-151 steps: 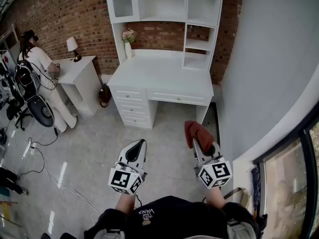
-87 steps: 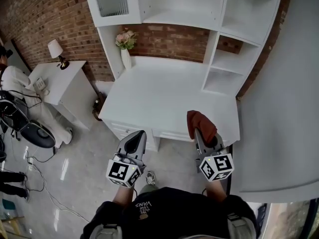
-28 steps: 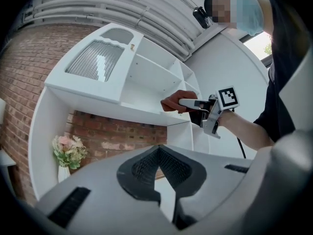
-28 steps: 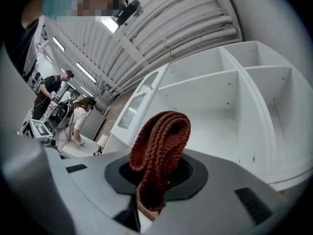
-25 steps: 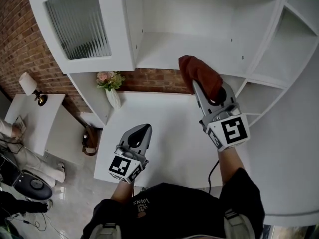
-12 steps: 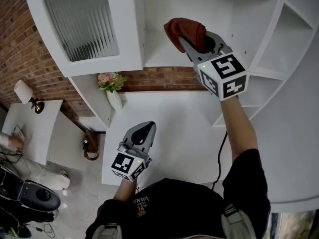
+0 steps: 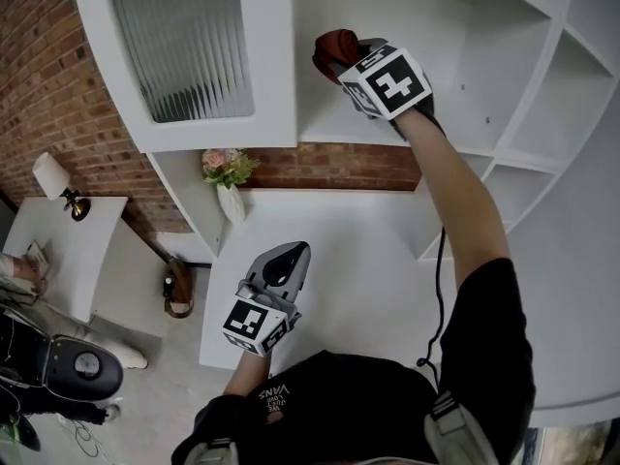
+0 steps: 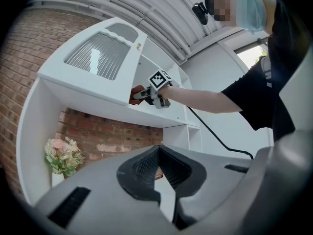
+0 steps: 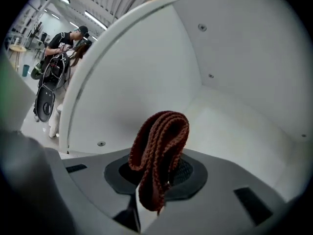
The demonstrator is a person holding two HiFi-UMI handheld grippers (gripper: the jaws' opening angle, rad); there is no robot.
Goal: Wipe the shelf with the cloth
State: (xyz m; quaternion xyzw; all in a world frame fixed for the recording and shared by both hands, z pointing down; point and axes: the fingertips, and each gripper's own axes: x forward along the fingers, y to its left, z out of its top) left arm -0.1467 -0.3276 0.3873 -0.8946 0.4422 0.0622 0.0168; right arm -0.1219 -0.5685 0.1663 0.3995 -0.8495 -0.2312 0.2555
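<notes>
Rust-red knitted cloth (image 9: 159,151) sits clenched in your right gripper (image 7: 347,56). Its folded loop stands proud of the jaws, so fabric rather than plastic should meet the white shelf (image 7: 387,116). You hold it deep in the open compartment, near the left wall; I cannot tell whether it touches the board yet. Your left gripper (image 7: 283,263) hangs low over the front edge of the white table (image 7: 339,226), closed on nothing, clear of the reaching arm.
</notes>
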